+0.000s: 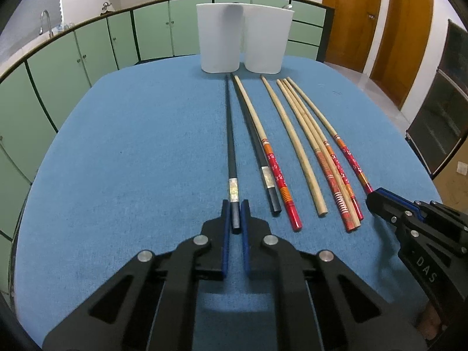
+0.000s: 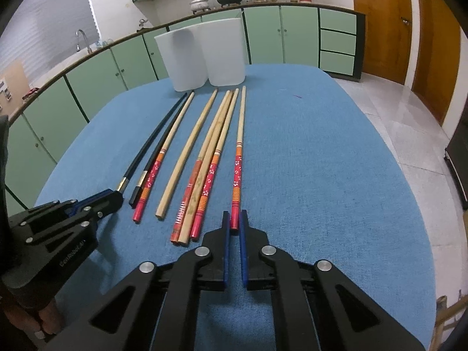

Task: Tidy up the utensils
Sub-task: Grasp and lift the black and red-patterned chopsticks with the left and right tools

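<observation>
Currently, status by item:

Left gripper: fingers set on either side of the butt end of the black chopstick and closed onto it or nearly so; contact cannot be confirmed. The chopstick lies flat on the desk, not lifted.

Right gripper: fingers likewise bracket the butt end of the red chopstick at the right of the row; the gap looks as narrow as the stick.

Grip point: both grippers take the thick ends at the near edge, probably so the thin tips lead toward the bins.

Chopsticks: eight lie in a row along the desk middle, tips toward the far edge. The second black one touches a red one; three more overlap in a bundle.

Bins: two white bins stand side by side, touching, at the far edge, just beyond the tips. Contents cannot be seen.

Likely intent: each outermost stick is taken first because it lies free of its neighbours; sorting has apparently barely begun.
</observation>
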`<state>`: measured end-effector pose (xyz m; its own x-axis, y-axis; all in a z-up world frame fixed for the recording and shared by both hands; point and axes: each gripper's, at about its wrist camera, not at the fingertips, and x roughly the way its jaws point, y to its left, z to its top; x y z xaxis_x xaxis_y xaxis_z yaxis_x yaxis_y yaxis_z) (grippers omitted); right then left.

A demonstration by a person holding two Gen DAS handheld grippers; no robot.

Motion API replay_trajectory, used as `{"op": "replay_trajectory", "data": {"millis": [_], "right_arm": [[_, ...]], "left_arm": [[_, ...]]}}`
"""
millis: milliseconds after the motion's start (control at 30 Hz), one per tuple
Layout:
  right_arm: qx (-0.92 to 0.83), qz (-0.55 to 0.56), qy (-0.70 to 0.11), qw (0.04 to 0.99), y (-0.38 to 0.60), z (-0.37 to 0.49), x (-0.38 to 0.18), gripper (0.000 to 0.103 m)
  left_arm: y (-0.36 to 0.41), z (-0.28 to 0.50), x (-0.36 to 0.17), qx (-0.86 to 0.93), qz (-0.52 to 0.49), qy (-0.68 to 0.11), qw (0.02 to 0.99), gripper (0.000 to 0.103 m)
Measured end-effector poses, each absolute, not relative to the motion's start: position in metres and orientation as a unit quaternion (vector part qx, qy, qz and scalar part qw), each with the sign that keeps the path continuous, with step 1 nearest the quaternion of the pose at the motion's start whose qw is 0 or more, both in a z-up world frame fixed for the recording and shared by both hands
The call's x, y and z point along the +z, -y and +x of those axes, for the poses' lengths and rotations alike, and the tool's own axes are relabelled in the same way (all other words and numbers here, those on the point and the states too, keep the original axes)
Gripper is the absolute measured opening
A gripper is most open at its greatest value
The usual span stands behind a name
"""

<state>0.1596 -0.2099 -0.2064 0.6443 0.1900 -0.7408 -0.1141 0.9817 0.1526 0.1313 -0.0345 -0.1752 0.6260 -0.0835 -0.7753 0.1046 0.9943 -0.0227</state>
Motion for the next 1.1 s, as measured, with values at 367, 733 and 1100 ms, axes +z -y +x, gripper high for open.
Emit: {"op": "replay_trajectory", "data": {"millis": [367, 733, 1100], "right_arm": [[0.086, 0.008, -0.338, 0.937, 0.229, 0.138, -0.127, 0.005], [0.099, 0.022, -0.272, 0.957, 0.248, 0.159, -0.051, 0.005], [0.139, 0.032, -0.251, 0.957, 0.255, 0.192, -0.007, 0.005]], "left_arm": [[0.015, 0.108, -0.097, -0.049, 0.056, -0.347, 0.935, 0.006], [0.004, 0.126, -0.011, -0.055, 0.039, -0.255, 0.964, 0.006], [0.004, 0.16, 0.031, -0.085, 0.008, -0.22, 0.972, 0.006]]}}
